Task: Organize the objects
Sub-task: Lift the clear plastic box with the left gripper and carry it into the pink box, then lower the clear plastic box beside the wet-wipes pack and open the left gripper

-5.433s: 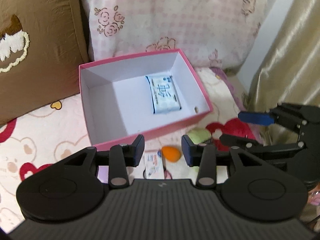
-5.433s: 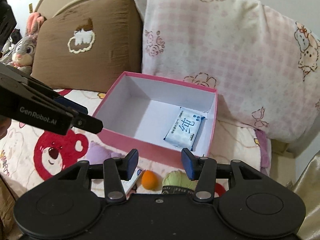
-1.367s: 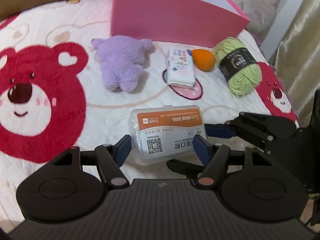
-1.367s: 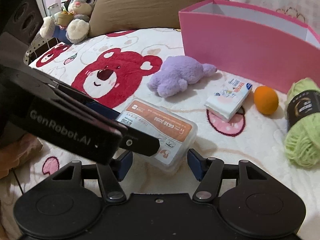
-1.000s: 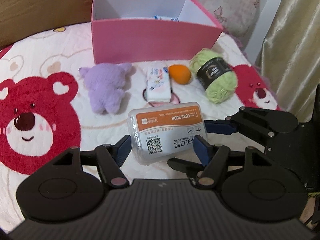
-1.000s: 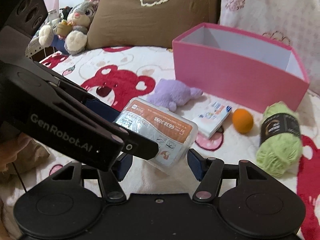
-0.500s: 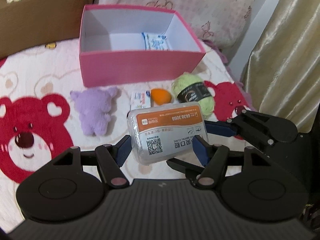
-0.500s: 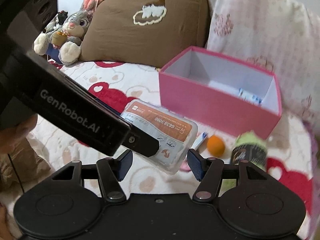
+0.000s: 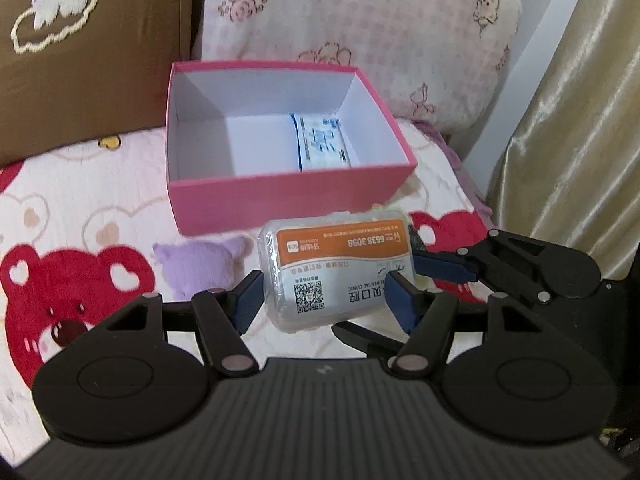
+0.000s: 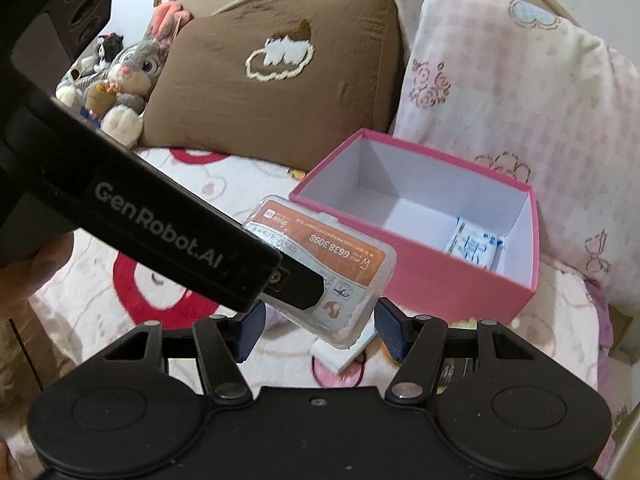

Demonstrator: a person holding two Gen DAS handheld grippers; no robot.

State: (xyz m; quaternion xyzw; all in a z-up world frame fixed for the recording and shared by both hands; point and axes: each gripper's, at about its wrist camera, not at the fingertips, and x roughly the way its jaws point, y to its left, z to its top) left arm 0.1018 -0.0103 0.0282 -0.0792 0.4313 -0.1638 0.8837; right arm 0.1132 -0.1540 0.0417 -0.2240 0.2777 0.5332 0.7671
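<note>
A clear plastic box with an orange label (image 9: 340,268) hangs in the air above the bed. My left gripper (image 9: 325,300) is shut on its two sides. My right gripper (image 10: 319,330) comes in from the right and is shut on the same box (image 10: 320,256), with one finger at the far right end and one under the near edge. Just beyond stands the open pink box (image 9: 280,200) with a white and blue tissue pack (image 9: 322,146) inside at the right. The left gripper's finger (image 10: 296,280) crosses the right wrist view and hides part of the held box.
A purple plush (image 9: 200,264) lies on the bear-print blanket left of the held box, and a small tissue pack (image 10: 344,356) lies beneath it. A brown pillow (image 9: 80,60) and a pink pillow (image 9: 360,40) stand behind the pink box. A gold curtain (image 9: 568,120) hangs at right; a rabbit plush (image 10: 124,76) sits far left.
Both grippers have risen together with the clear box held between them, off the blanket. The pink box's inside has come into view and the things on the bed have dropped below.
</note>
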